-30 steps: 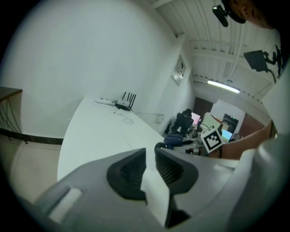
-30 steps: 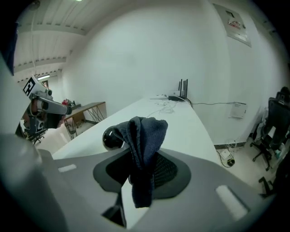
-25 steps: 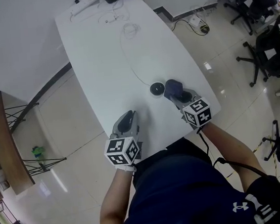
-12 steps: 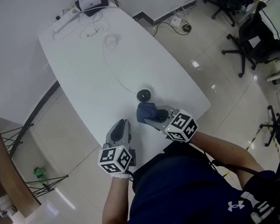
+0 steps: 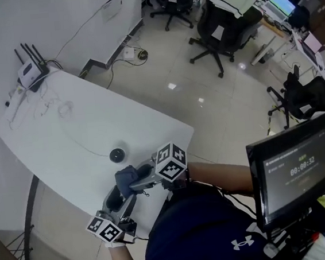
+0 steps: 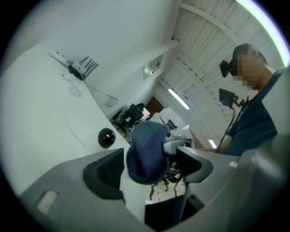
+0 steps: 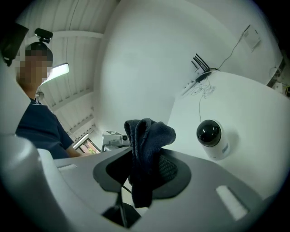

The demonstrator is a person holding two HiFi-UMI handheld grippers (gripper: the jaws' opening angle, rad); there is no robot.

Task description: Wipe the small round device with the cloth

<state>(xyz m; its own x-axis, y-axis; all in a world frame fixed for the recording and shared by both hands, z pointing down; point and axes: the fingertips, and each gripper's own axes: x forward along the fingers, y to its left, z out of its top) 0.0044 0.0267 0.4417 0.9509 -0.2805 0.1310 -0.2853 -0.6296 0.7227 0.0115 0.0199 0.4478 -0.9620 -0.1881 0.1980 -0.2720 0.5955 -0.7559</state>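
Observation:
The small round device (image 5: 117, 155), a white body with a black dome (image 7: 210, 134), stands on the white table (image 5: 65, 137) near its front edge. My right gripper (image 5: 134, 182) is shut on a bunched dark blue cloth (image 7: 146, 149), held up off the table short of the device. My left gripper (image 5: 117, 201) is just below it. Its jaws have just been opening and stand wide, with the cloth (image 6: 146, 152) hanging between them and the pads apart from it. The device (image 6: 106, 137) lies beyond the left jaws.
A router with antennas (image 5: 29, 71) and loose cables (image 5: 62, 111) sit at the table's far end. Office chairs (image 5: 221, 25) stand across the tiled floor. A monitor (image 5: 294, 170) is at my right. The person's torso (image 5: 196, 232) is close behind both grippers.
The right gripper has lifted the cloth away from beside the device and brought it toward the left gripper. The left jaws have gone from shut to wide. The head view has swung round.

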